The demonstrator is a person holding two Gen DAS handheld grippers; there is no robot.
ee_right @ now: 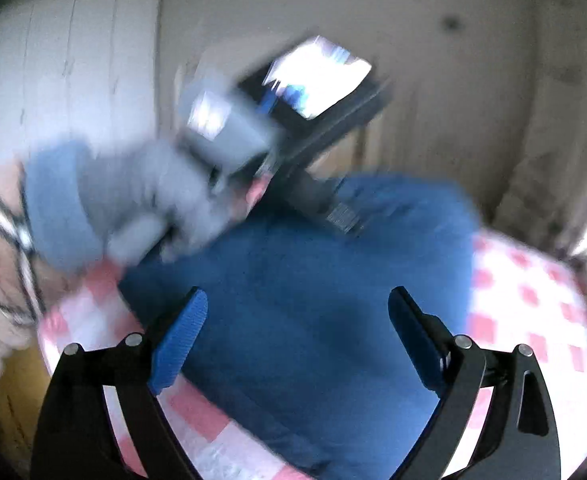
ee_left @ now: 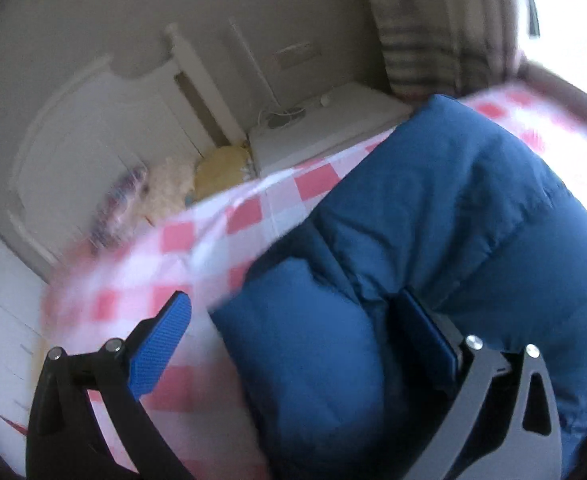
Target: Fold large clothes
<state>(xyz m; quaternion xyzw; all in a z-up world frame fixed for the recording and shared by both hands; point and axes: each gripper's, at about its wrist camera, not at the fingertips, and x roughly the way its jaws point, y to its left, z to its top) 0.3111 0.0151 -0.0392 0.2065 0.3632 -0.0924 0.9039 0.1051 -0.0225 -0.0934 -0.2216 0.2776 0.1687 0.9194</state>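
Observation:
A blue padded jacket (ee_left: 433, 216) lies bunched on a bed with a pink-and-white checked sheet (ee_left: 197, 236). My left gripper (ee_left: 293, 308) is open over the jacket's near fold; its right finger presses against the fabric, its left finger hangs over the sheet. In the right wrist view the same jacket (ee_right: 313, 292) fills the middle, and my right gripper (ee_right: 297, 304) is open just above it, holding nothing. The left hand-held gripper (ee_right: 229, 128), grey and blurred, shows at the jacket's far edge.
A white headboard (ee_left: 93, 136) and a white nightstand (ee_left: 325, 128) stand behind the bed. A yellowish pillow (ee_left: 221, 168) lies by the headboard. Curtains (ee_left: 433, 32) hang at the right. A white wardrobe (ee_right: 69, 64) and wooden floor (ee_right: 5, 392) show at the left.

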